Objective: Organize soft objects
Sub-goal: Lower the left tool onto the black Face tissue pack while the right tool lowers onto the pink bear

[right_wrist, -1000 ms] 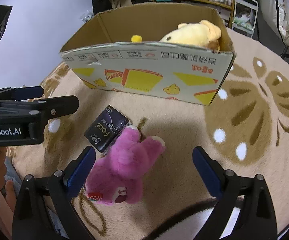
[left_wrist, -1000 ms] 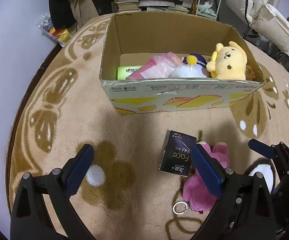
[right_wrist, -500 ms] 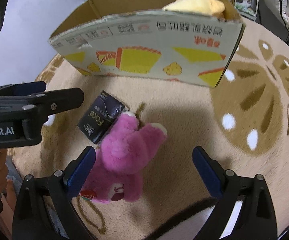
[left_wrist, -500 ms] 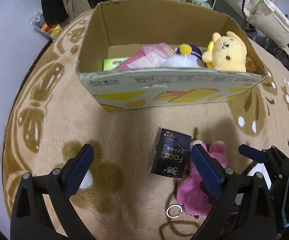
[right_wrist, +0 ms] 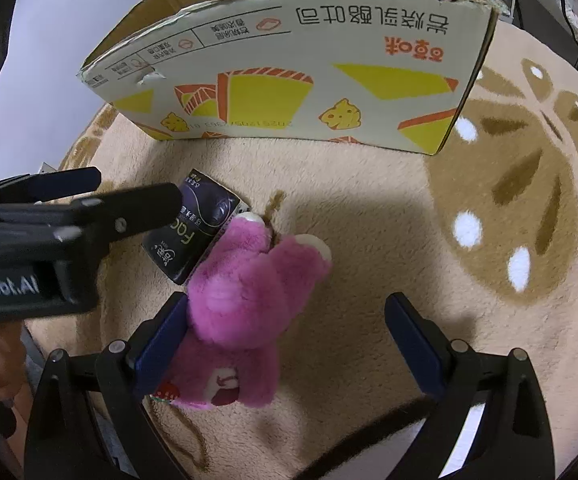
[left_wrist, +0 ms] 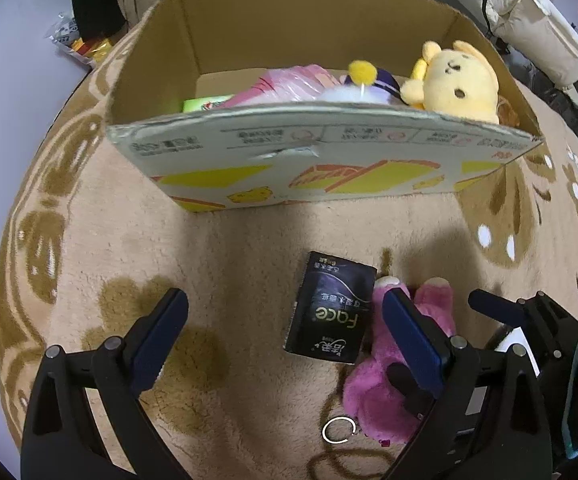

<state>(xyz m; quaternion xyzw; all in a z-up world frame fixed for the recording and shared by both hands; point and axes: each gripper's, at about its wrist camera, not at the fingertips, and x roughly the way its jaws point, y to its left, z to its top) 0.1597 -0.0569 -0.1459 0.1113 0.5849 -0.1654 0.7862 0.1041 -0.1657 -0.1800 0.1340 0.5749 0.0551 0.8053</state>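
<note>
Beige rug (left_wrist: 249,248) with brown flower shapes lies under everything you see, and an open cardboard box (left_wrist: 321,152) stands on it ahead of both hands. Inside the box sit a yellow plush (left_wrist: 455,82), a yellow pompom (left_wrist: 362,72) on something white and purple, a pink packet (left_wrist: 289,86) and a green pack (left_wrist: 207,103) near the left wall.

Your left tongs (left_wrist: 285,334) stand wide apart, clamped on nothing, low over the rug. A black tissue pack (left_wrist: 331,308) lies flat between their fingers, closer to the right one.

Just to the right of that pack, touching its edge, the pink bear (right_wrist: 245,300) lies on the rug, feet toward the box. A metal ring (left_wrist: 339,430) rests on the rug beside the bear's head end; it may be attached to the bear, but the link is too small to make out.

Your right tongs (right_wrist: 285,334) are also spread wide. Their left finger (right_wrist: 161,340) presses against the bear's side, while the right finger (right_wrist: 413,340) is well apart from it over bare rug. From the right wrist view, the left tongs reach in from the left, over the tissue pack.
</note>
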